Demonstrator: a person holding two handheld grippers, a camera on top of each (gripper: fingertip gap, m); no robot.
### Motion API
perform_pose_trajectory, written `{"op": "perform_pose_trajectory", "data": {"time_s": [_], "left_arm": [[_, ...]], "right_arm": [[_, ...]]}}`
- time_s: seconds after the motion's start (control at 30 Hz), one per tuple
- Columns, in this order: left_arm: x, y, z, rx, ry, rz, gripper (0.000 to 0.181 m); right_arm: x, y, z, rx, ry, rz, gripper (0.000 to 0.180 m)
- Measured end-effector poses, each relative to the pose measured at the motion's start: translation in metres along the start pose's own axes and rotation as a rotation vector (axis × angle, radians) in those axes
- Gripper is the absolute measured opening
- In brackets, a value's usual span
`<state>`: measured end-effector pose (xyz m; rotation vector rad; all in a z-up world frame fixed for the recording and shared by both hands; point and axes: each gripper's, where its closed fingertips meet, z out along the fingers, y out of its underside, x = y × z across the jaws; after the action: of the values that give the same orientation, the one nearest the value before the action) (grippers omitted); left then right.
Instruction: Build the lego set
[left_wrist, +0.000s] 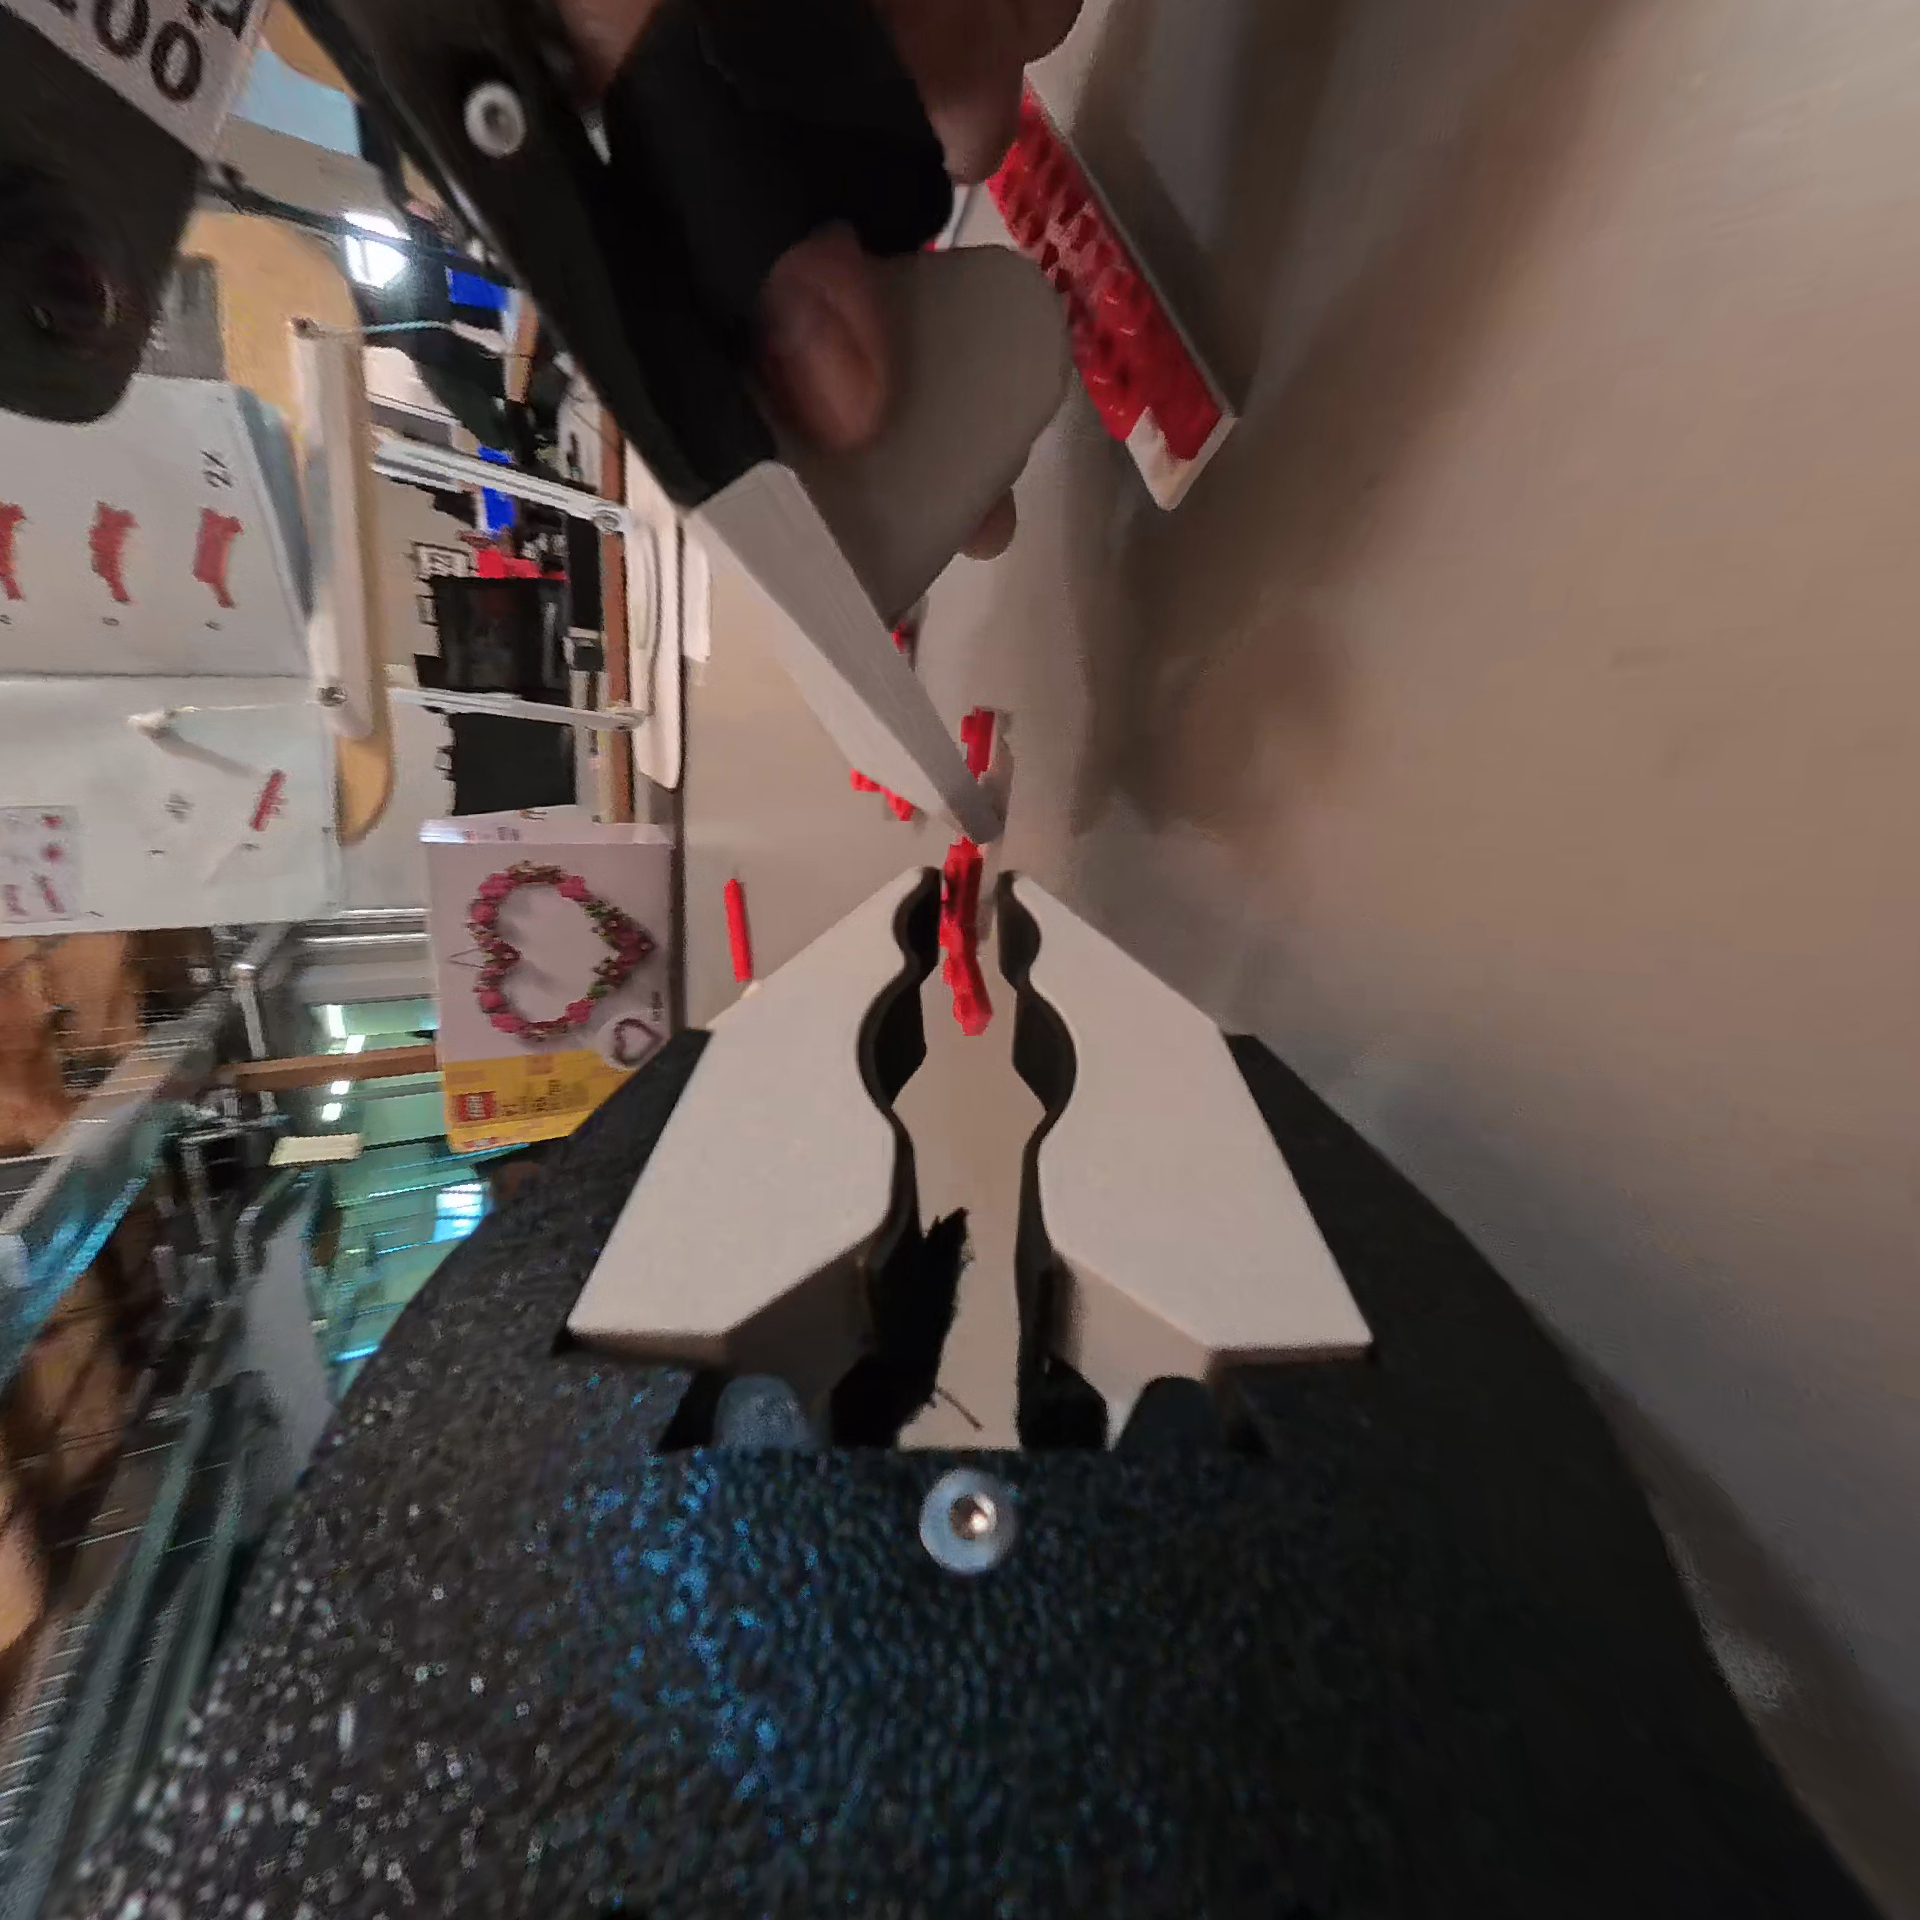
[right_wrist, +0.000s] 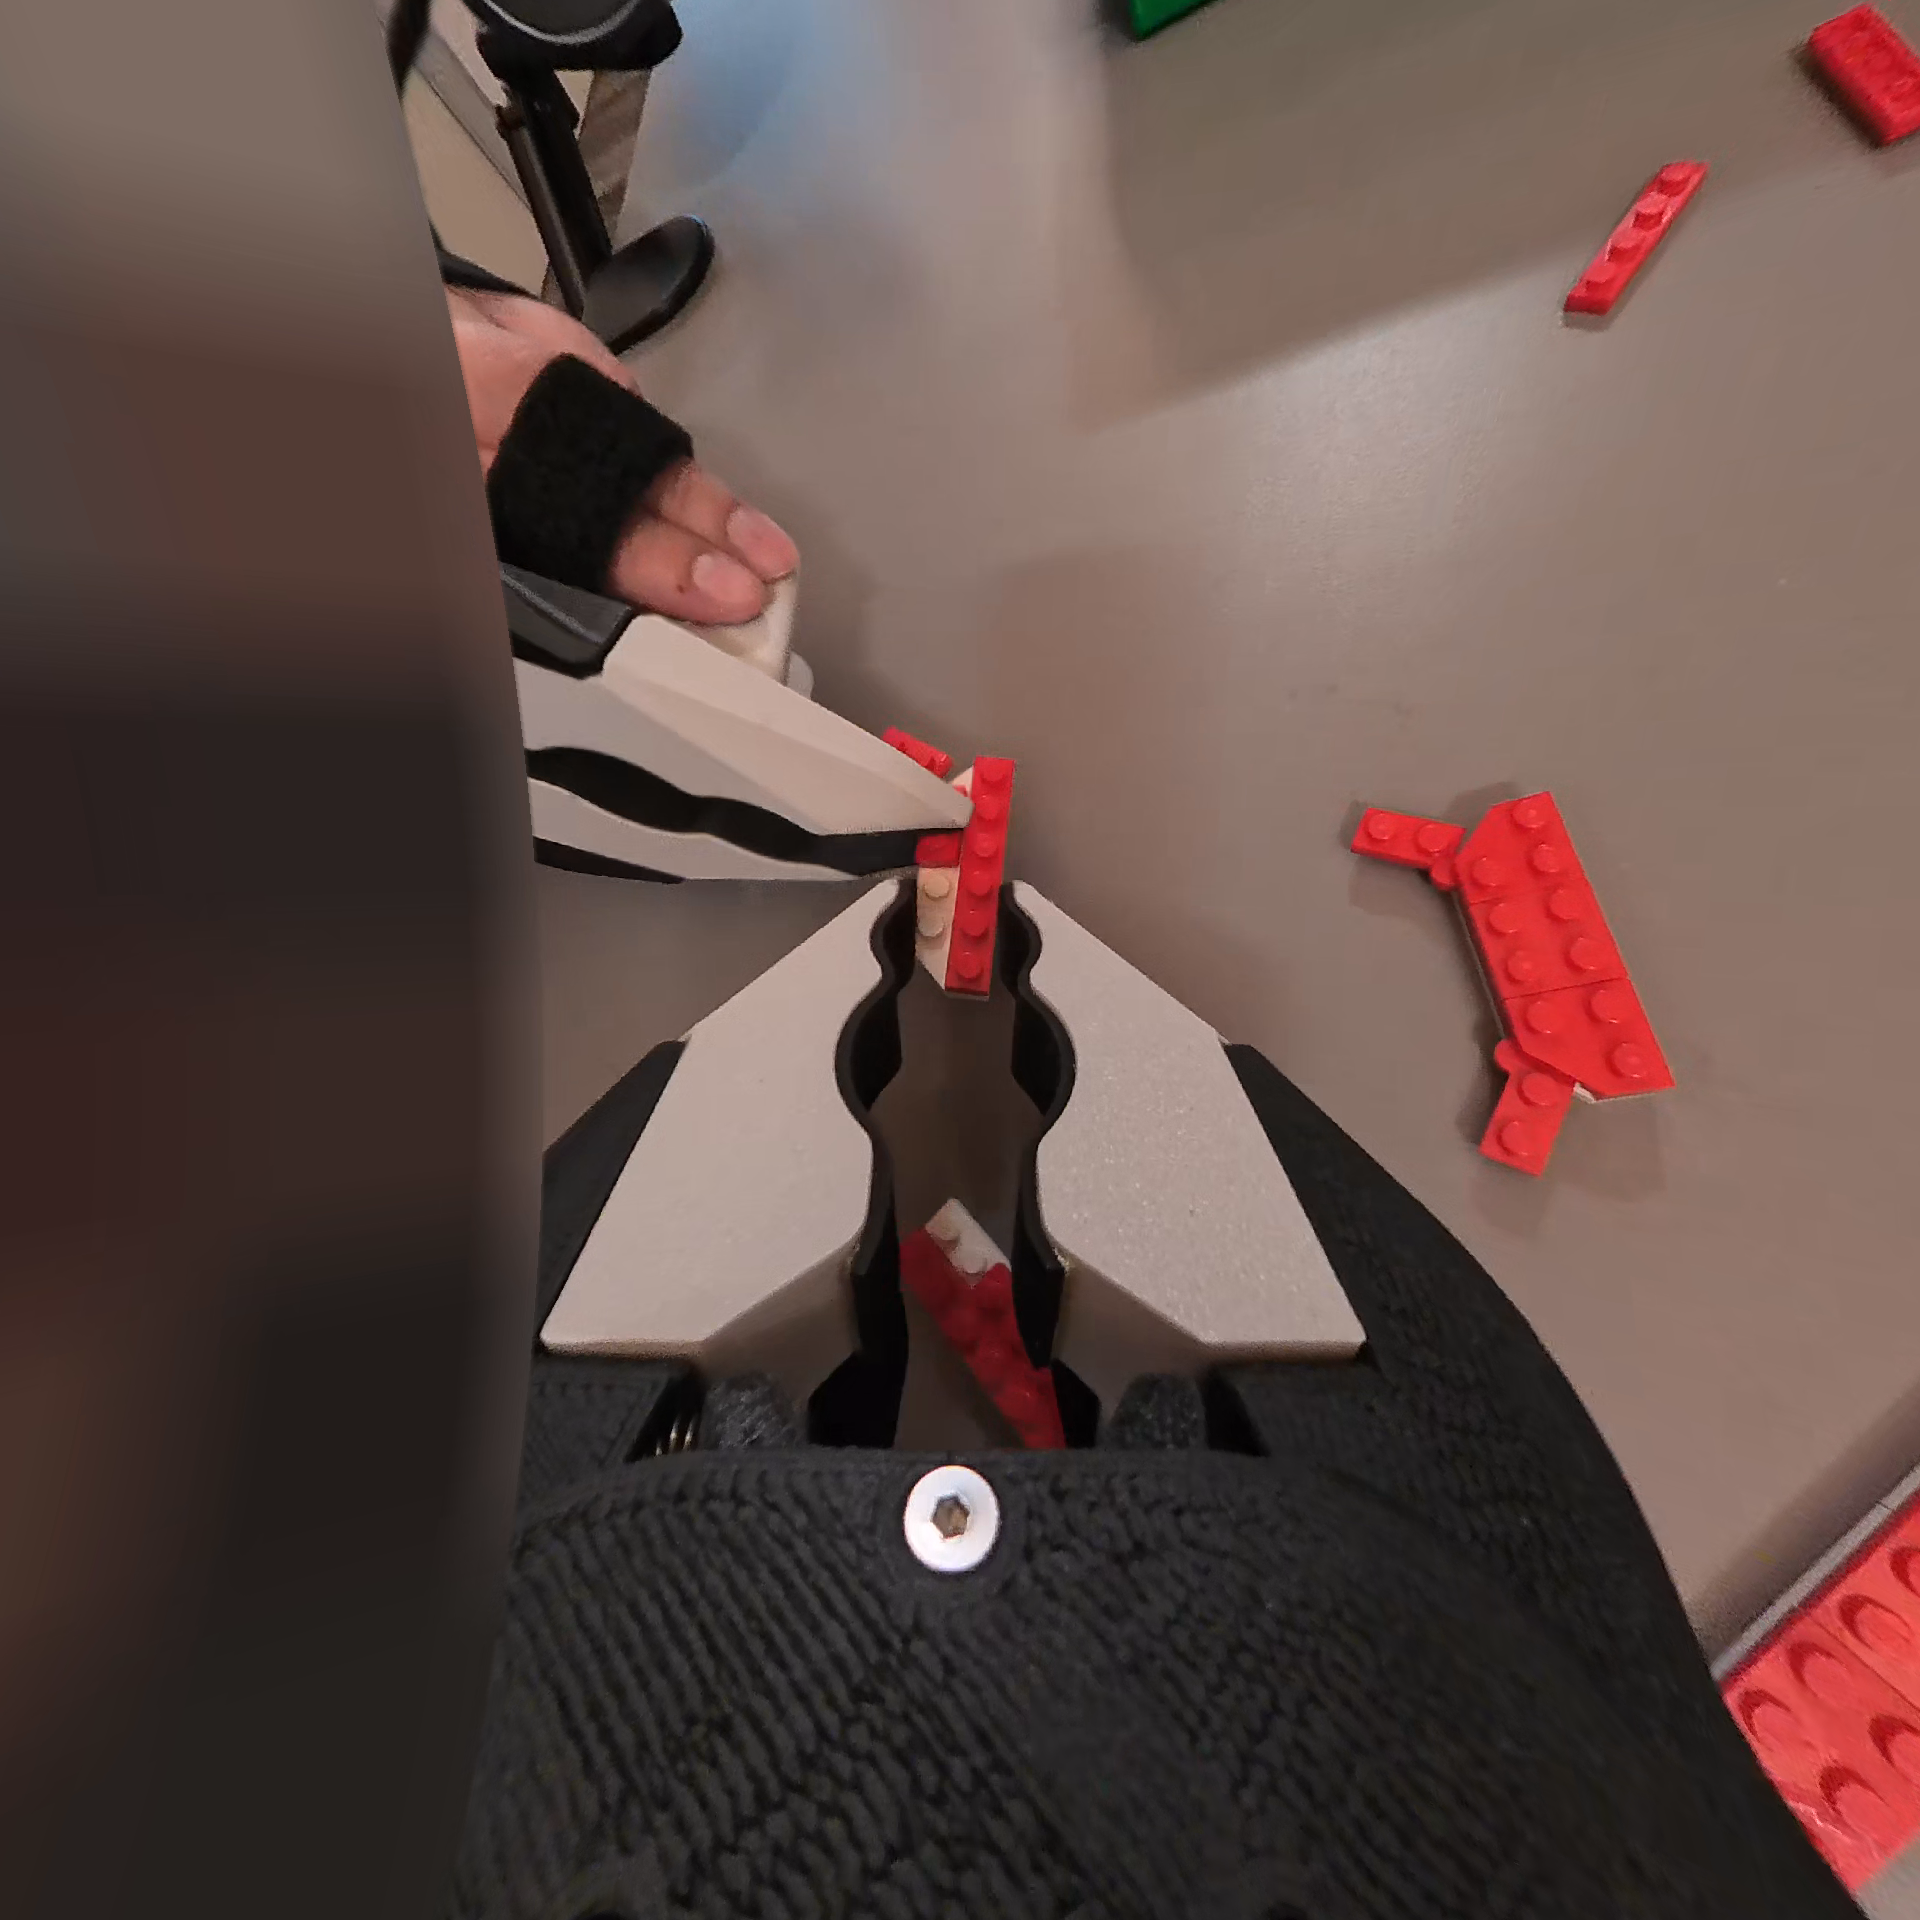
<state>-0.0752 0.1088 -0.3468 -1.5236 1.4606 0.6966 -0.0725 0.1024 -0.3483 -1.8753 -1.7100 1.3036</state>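
A small assembly of a red plate on a white plate is held just above the grey table. My right gripper is shut on its sides, studs facing the camera. My left gripper comes in from the left and is shut on the assembly's far end. In the left wrist view the left gripper is shut on the red assembly, seen edge on. The right gripper meets it from the upper left.
A larger red assembly, a thin red plate and a red brick lie on the table to the right. A red studded assembly sits bottom right; another lies under my fingers. The set's box stands behind.
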Motion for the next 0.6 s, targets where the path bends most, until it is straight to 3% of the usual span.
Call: {"op": "perform_pose_trajectory", "data": {"time_s": [0.03, 0.43, 0.6], "left_arm": [[-0.0007, -0.0001, 0.0, -0.003, -0.015, 0.022, 0.008], [-0.0028, -0.0022, -0.0056, -0.006, -0.085, 0.207, 0.006], [0.0024, 0.001, -0.0027, -0.016, -0.056, 0.196, 0.006]], "right_arm": [[-0.0002, -0.0006, -0.0003, 0.004, -0.003, 0.004, 0.013], [-0.0052, -0.0016, -0.0011, 0.007, -0.032, 0.02, 0.013], [-0.0021, 0.003, 0.004, -0.024, 0.012, -0.017, 0.013]]}}
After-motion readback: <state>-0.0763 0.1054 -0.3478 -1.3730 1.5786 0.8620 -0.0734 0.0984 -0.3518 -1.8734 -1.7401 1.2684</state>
